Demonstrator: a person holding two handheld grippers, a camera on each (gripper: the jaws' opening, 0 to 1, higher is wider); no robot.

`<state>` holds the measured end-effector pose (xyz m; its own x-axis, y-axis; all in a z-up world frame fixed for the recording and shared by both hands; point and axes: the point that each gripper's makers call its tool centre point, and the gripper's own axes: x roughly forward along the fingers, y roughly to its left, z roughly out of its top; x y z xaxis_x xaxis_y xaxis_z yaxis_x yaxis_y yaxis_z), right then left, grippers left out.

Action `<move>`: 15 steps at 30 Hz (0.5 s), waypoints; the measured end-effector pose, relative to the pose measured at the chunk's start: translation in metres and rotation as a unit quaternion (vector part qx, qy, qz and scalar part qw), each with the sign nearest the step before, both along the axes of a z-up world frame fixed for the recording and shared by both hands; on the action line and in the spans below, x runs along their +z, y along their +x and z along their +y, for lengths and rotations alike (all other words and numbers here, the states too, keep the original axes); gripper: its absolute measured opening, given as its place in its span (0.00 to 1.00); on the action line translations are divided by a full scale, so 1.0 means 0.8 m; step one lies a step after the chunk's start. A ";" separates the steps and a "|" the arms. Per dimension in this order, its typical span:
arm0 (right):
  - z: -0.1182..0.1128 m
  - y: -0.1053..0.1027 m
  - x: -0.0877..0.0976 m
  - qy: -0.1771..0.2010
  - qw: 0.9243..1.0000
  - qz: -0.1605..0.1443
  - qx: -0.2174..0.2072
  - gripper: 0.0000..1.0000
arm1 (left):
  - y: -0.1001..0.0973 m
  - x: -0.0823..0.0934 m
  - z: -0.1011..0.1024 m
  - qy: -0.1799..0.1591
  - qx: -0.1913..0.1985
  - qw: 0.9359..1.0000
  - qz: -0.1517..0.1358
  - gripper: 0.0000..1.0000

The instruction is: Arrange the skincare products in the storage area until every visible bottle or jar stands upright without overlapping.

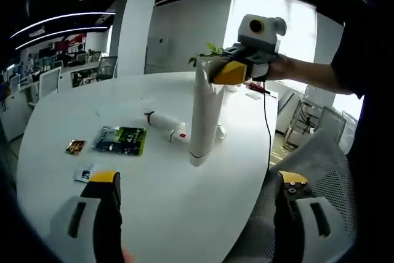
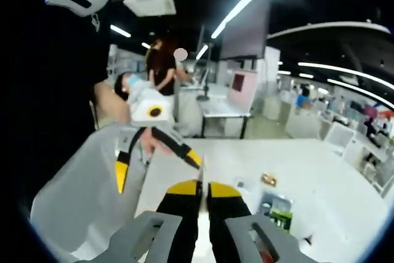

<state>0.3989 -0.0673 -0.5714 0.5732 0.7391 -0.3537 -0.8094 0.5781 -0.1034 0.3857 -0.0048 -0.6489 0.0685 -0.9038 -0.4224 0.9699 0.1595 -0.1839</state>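
- The right gripper (image 1: 237, 71) was clamped on the crimped top of a tall white tube (image 1: 203, 118), holding it upright with its cap end touching the white round table (image 1: 172, 201).
- In the right gripper view its own jaws (image 2: 203, 190) were pressed nearly together, with only a thin white edge between them.
- The left gripper (image 1: 197, 180) had its jaws spread wide and gripped nothing, low over the table's near edge.
- Ahead of the left gripper, a small white bottle (image 1: 165, 121) lay on its side just left of the tube.
- Further left lay a green packet (image 1: 120, 140) and a small brown sachet (image 1: 76, 146).
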 end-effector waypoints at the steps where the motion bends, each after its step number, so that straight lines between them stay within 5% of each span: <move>1: -0.001 0.002 -0.001 0.000 1.000 0.000 0.000 0.00 | 0.001 -0.001 0.000 0.000 0.002 1.000 0.000 0.99; 15: -0.042 0.059 -0.041 0.020 1.000 -0.008 -0.013 0.00 | -0.002 -0.039 0.003 0.051 0.002 0.998 0.024 0.97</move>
<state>0.4464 -0.1011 -0.6039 0.5974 0.7377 -0.3144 -0.7926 0.6028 -0.0917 0.3843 -0.0025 -0.6803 0.0496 -0.8556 -0.5153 0.9596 0.1839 -0.2131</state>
